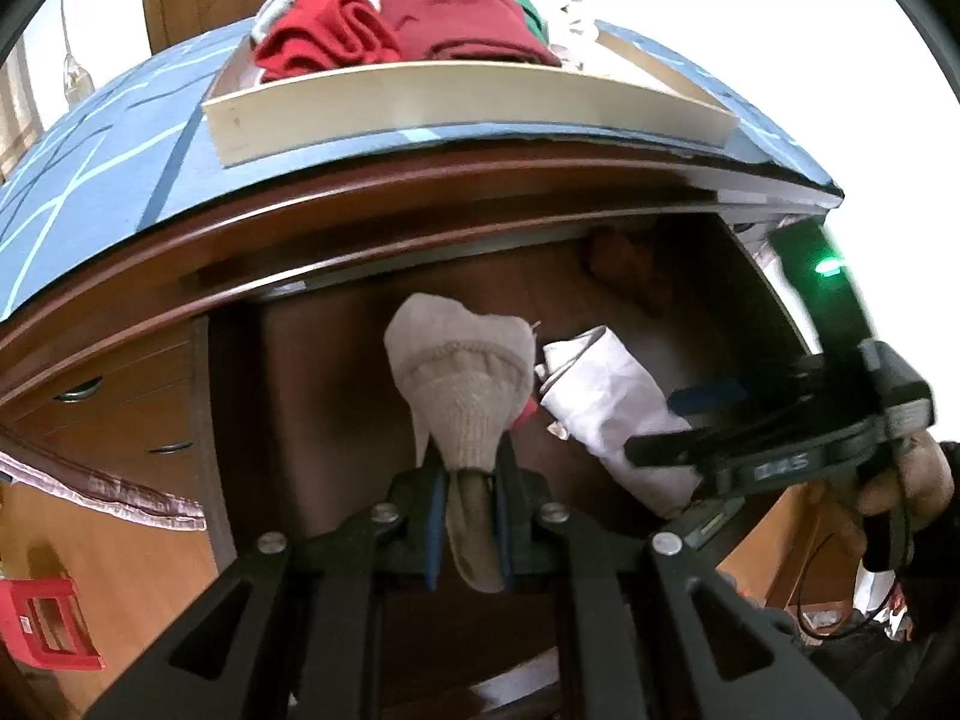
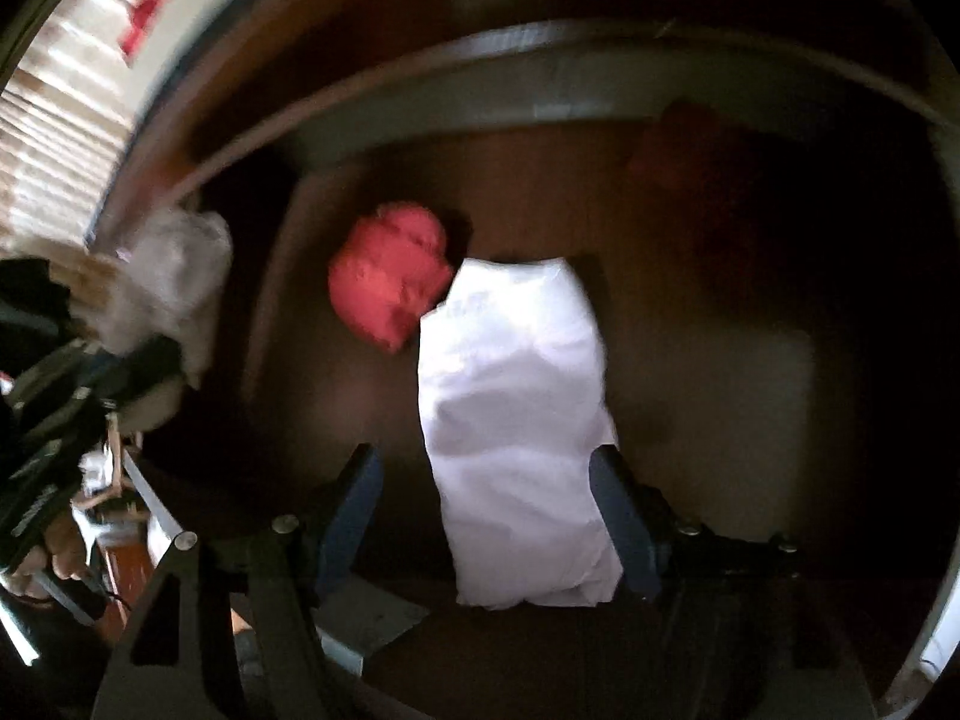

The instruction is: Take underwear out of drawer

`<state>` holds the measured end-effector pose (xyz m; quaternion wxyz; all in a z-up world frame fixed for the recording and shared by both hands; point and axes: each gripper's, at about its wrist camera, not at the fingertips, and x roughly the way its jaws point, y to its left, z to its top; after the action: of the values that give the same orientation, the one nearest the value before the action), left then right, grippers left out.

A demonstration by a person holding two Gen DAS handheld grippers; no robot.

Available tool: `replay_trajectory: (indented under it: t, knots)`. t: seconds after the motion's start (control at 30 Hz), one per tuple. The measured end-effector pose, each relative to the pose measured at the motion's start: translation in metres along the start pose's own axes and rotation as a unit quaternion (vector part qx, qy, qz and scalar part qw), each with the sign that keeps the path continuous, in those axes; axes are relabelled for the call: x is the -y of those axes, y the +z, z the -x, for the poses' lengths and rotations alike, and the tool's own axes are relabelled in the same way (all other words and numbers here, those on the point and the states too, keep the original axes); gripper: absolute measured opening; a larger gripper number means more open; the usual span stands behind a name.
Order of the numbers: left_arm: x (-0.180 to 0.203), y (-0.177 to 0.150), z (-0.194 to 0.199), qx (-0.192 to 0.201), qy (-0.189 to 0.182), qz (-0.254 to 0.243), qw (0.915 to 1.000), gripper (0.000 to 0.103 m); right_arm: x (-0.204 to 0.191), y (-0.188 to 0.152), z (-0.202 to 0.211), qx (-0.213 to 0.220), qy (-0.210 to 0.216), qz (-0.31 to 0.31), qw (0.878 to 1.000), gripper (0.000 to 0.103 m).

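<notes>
My left gripper [image 1: 471, 498] is shut on a beige knitted garment [image 1: 462, 384] and holds it up in front of the open dark wooden drawer [image 1: 336, 420]. My right gripper [image 2: 486, 510] is open inside the drawer, its blue pads on either side of a white folded garment [image 2: 516, 408] without squeezing it. A pink-red rolled garment [image 2: 390, 276] lies just left of the white one. The white garment [image 1: 618, 414] and the right gripper [image 1: 666, 426] also show in the left wrist view. The beige garment [image 2: 174, 276] shows blurred at the left of the right wrist view.
A cream tray [image 1: 468, 105] on the blue patterned tabletop [image 1: 108, 144] holds folded red [image 1: 324, 36], dark red and green clothes. Smaller wooden drawers [image 1: 120, 414] sit lower left. A red plastic stool [image 1: 48, 618] stands on the floor.
</notes>
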<state>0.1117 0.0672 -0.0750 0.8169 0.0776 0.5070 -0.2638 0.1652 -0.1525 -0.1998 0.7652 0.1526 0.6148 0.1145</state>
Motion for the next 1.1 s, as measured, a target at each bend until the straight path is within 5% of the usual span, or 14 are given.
replay_trajectory:
  t: [0.2, 0.33, 0.5, 0.73, 1.1]
  knots:
    - [-0.003, -0.004, 0.011, 0.010, -0.009, 0.006, 0.9999, 0.011, -0.010, 0.008, -0.023, -0.050, -0.056, 0.020, 0.997, 0.070]
    - [0.000, -0.005, 0.014, 0.017, -0.017, 0.003, 0.9997, 0.011, -0.012, 0.006, -0.021, -0.044, -0.072, 0.038, 0.996, 0.036]
    - [0.007, -0.009, 0.013, 0.016, -0.019, 0.003, 0.9997, 0.011, 0.007, -0.002, -0.009, -0.014, -0.023, -0.007, 1.000, 0.018]
    - [0.015, -0.011, 0.015, 0.015, -0.006, -0.002, 0.9999, 0.011, 0.027, -0.020, 0.034, 0.091, 0.084, -0.089, 0.988, 0.017]
    - [0.029, -0.016, 0.021, 0.016, -0.006, -0.008, 0.9998, 0.011, 0.035, -0.050, 0.100, 0.166, 0.140, -0.110, 0.970, 0.017]
